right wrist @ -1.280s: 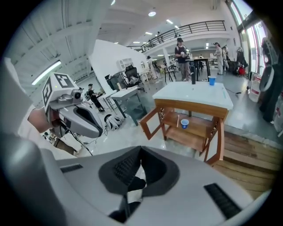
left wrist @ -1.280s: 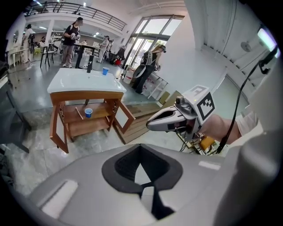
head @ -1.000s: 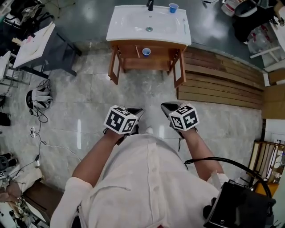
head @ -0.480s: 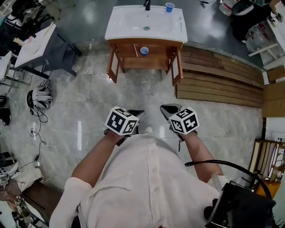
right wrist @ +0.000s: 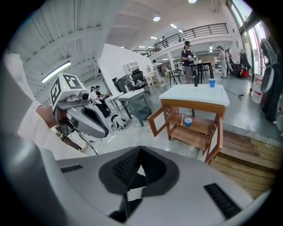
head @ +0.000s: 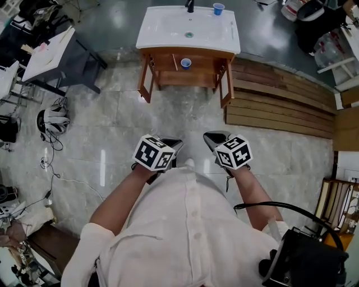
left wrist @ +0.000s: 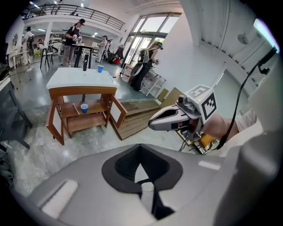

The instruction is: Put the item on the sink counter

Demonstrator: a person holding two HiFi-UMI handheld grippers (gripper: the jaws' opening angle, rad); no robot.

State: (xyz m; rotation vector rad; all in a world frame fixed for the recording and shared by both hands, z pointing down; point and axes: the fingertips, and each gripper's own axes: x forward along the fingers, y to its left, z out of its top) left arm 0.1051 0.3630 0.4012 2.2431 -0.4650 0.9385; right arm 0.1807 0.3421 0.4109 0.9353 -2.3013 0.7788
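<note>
Looking down in the head view, we are holding the left hand-held gripper (head: 171,143) and right hand-held gripper (head: 212,138) side by side, well apart from the sink counter (head: 162,31). A blue cup (head: 185,63) is sitting on the shelf (head: 203,67) beneath it, a second cup (head: 219,9) on top. In the left gripper view, the jaws are resting together, empty; in the right gripper view, likewise. Against the earlier frame, the sink is showing slightly lower; both grippers are sitting where they were.
</note>
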